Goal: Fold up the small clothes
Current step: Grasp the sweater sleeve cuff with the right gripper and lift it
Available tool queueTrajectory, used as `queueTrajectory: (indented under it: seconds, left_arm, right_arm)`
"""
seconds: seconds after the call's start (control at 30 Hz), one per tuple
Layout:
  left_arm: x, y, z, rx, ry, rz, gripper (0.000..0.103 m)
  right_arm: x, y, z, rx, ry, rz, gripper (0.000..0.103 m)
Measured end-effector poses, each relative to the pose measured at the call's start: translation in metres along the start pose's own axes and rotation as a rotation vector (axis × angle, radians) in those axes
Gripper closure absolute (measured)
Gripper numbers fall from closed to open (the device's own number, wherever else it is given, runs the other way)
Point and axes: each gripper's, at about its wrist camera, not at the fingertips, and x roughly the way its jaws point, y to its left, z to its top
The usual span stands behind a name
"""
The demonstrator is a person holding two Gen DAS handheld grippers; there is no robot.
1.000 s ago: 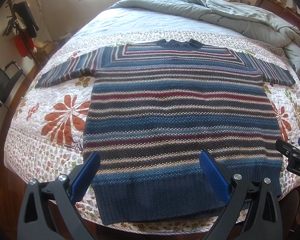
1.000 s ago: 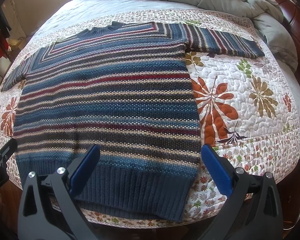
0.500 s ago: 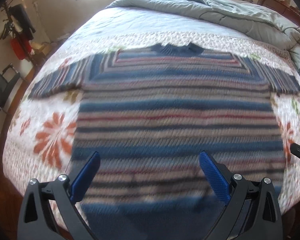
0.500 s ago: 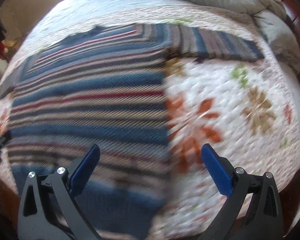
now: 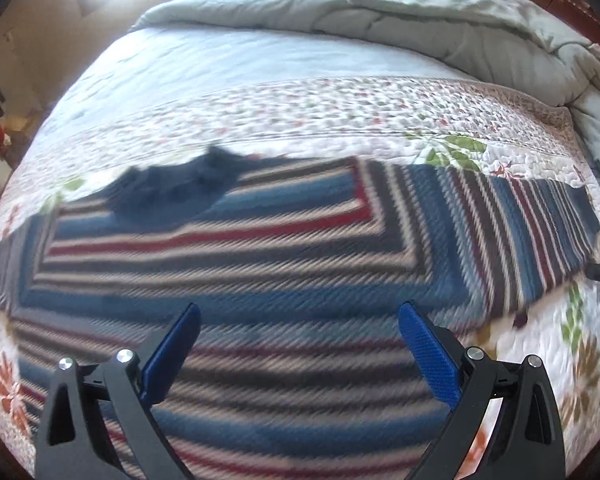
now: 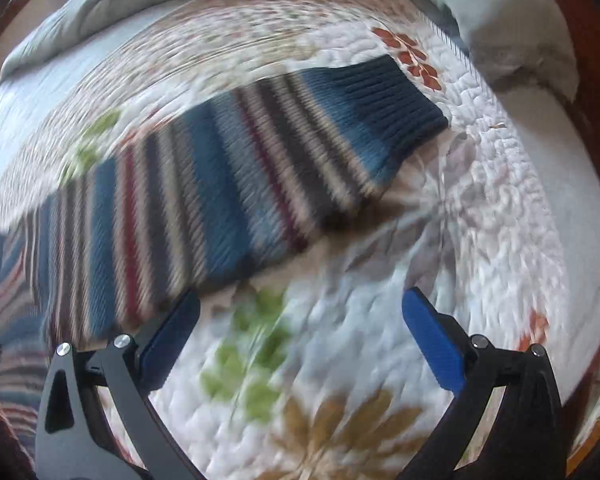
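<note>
The striped sweater [image 5: 284,280] lies flat and unfolded on the floral quilt [image 5: 340,100] of the bed, its navy collar [image 5: 172,188] at about 11 o'clock in the left wrist view; a second ago both cameras looked over the hem, and now both have swept up toward the shoulders, so the first fold, probably a sleeve, looks about to start; the right sleeve [image 6: 228,176] runs from 9 toward 1 o'clock in the right wrist view, its ribbed cuff [image 6: 396,96] outermost. The left gripper [image 5: 300,344] hovers over the chest, jaws apart and empty; the right gripper [image 6: 300,332] hangs just beside the sleeve's near edge, jaws likewise apart, holding nothing.
</note>
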Motion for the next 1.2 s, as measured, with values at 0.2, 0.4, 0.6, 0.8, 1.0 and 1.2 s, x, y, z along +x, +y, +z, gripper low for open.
queueTrajectory:
  seconds: [0.2,0.4,0.6,0.8,1.0,1.2]
  left_arm:
    - [0.03,-0.031,0.014,0.013,0.004,0.013,0.004]
    - [0.043,-0.032,0.018,0.037,0.0,0.04,0.004]
    - [0.037,0.001,0.02,0.008,-0.013,0.068,0.004]
    - [0.024,0.061,0.017,-0.044,-0.032,0.133,0.004]
    - [0.008,0.123,0.003,-0.1,-0.04,0.166,0.004]
    - [-0.011,0.177,-0.017,-0.172,-0.031,0.172,0.004]
  right_arm:
    - [0.032,-0.038,0.039,0.096,0.023,0.089,0.002]
    - [0.049,-0.057,0.05,0.148,0.015,0.12,0.002]
    - [0.037,-0.068,0.057,0.174,-0.067,0.128,0.072]
    - [-0.023,-0.031,0.04,-0.014,-0.254,0.086,0.091]
    - [-0.086,0.107,-0.033,-0.372,-0.406,0.13,0.091]
    - [-0.088,0.257,-0.116,-0.632,-0.385,0.205,0.087]
